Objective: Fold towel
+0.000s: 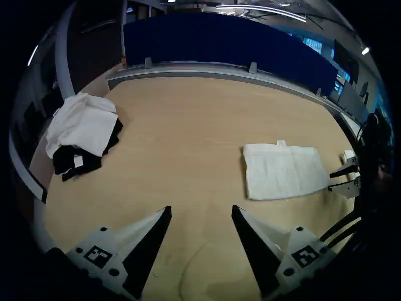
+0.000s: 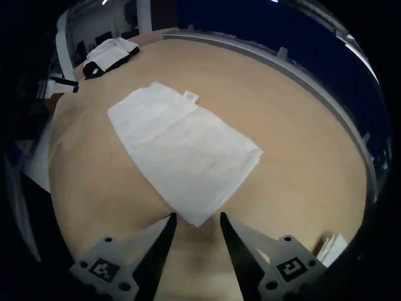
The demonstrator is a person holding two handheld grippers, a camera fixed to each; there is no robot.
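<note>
Pale wood table [image 1: 190,125] runs back to a blue partition [image 1: 225,40] along its far edge. The white towel [image 2: 185,150] lies flat on it, well apart from a heap of white and black cloth [image 1: 82,133] at the far left corner. The right hand-held gripper [image 2: 198,215] is spread wide and empty, the towel's near corner between its tips. The left hand-held gripper [image 1: 200,210] is likewise spread and empty over bare table. The towel looks soft, light and limp, so a corner is probably the surest hold.
</note>
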